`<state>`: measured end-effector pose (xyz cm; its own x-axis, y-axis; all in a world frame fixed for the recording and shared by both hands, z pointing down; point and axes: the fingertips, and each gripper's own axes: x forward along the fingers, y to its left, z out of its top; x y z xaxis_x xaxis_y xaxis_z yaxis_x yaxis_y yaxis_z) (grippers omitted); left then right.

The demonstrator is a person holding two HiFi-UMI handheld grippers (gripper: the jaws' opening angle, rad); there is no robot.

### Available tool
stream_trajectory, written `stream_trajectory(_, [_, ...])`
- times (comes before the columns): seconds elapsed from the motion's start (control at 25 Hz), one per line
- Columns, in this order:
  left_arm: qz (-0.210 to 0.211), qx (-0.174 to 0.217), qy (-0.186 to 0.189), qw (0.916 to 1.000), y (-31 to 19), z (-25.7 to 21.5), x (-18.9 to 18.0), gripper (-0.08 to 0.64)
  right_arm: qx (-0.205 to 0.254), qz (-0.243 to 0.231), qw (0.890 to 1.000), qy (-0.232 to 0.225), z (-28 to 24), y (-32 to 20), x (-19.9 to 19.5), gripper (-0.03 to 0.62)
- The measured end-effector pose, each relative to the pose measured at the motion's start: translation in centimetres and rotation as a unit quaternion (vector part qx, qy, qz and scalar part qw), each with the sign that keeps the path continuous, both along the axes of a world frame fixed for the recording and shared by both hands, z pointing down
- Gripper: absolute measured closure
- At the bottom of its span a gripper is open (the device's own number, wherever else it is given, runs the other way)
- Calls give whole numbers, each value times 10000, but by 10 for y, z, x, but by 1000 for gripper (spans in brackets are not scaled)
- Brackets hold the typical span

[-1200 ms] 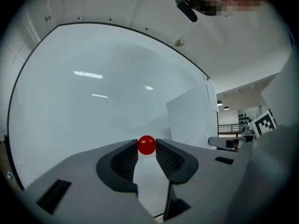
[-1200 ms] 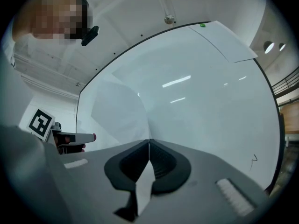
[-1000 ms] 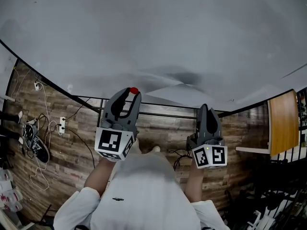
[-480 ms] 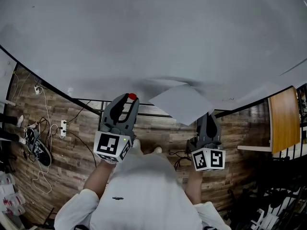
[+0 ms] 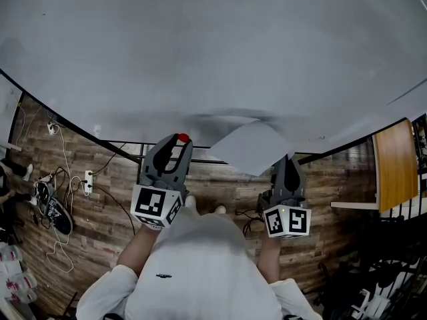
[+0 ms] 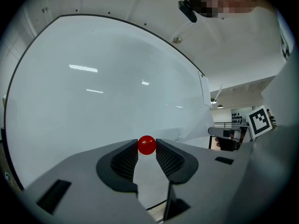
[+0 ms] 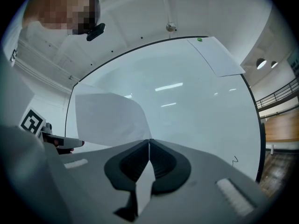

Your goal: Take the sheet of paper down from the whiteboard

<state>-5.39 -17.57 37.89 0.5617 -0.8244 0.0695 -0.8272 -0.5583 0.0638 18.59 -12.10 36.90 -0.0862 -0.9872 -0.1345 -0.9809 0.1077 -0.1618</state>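
Note:
The whiteboard [image 5: 213, 52] fills the upper head view. The sheet of paper [image 5: 251, 147] hangs free of it, curled, with one corner pinched in my right gripper [image 5: 287, 160], which is shut on it. In the right gripper view the paper [image 7: 110, 118] rises left of the closed jaws of the right gripper [image 7: 149, 144]. My left gripper [image 5: 176, 144] is shut on a small round red magnet [image 5: 182, 138] at its tips. In the left gripper view that magnet [image 6: 146, 145] sits between the pads, close to the board.
A second sheet [image 7: 217, 55] stays on the board's top right corner under a green magnet [image 7: 200, 39]. Below the board lie cables and a power strip [image 5: 87, 175] and shoes [image 5: 50, 202] on the wooden floor. A wooden tabletop [image 5: 393, 172] stands at the right.
The paper has come off the board and now sticks out toward me from the right gripper. The left gripper with the red magnet has drawn back slightly from the board.

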Motion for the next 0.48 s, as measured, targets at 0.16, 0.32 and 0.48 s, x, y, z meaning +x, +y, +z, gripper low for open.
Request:
stream_trajectory(0.16, [12,4,30,10000,0,-1,-1,437,-25,10,9999,133,-1,-2,-2,583])
stream_trajectory(0.32, [10,30,69,10000,-2,-2,0,437,6,-17,9998,200,-3,-5,-4,583])
stream_trajectory(0.48, [1,45,83,10000,-2,-4,-2,437,14,-21,9996,282,-6,-7,-3,583])
